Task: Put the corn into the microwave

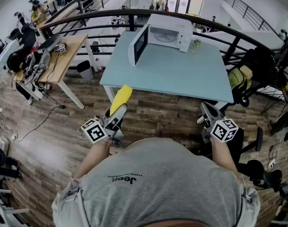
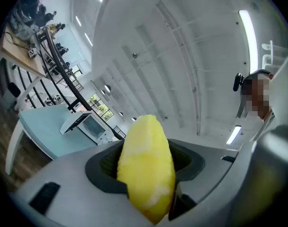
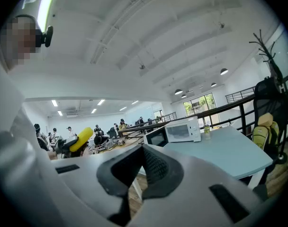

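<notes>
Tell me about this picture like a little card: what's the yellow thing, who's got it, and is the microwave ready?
yellow thing: corn
held by: left gripper, jaws closed on its lower end
corn position: in the air, short of the table edge, tip aimed toward the table
right gripper: jaws together, nothing in them
microwave: white, at the far side of the blue table
microwave door: swung open
corn in microwave: not yet
</notes>
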Demonstrator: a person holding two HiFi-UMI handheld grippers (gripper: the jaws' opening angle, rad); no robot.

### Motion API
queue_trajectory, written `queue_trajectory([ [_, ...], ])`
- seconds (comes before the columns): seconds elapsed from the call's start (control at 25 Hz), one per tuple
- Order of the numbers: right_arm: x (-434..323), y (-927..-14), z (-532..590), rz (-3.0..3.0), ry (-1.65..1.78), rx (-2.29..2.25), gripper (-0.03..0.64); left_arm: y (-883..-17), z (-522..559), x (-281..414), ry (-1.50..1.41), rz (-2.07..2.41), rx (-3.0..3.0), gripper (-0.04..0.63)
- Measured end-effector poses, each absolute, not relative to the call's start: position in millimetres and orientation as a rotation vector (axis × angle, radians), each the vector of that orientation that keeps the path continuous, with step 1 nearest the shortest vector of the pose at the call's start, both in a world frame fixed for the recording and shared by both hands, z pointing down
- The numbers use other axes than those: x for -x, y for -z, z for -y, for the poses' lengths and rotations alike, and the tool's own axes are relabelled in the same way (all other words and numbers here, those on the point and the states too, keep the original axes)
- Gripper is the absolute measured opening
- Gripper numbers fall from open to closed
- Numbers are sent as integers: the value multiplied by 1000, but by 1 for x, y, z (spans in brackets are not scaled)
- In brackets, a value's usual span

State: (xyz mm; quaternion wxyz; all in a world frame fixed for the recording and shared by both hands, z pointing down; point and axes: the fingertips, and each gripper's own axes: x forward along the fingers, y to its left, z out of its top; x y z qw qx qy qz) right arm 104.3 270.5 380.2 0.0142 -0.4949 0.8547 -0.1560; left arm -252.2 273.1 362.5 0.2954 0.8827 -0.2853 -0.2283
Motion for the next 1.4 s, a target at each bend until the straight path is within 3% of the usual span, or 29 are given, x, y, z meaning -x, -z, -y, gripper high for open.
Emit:
queue_trajectory([
  [1.0,-87,-384,-257,-2662,540,1553,17,-371,-267,269,608,746,-2329,244],
  [1.4,-48,-378,-235,-2642,533,1554,17,-371,-252,315,618,758,-2327,244],
])
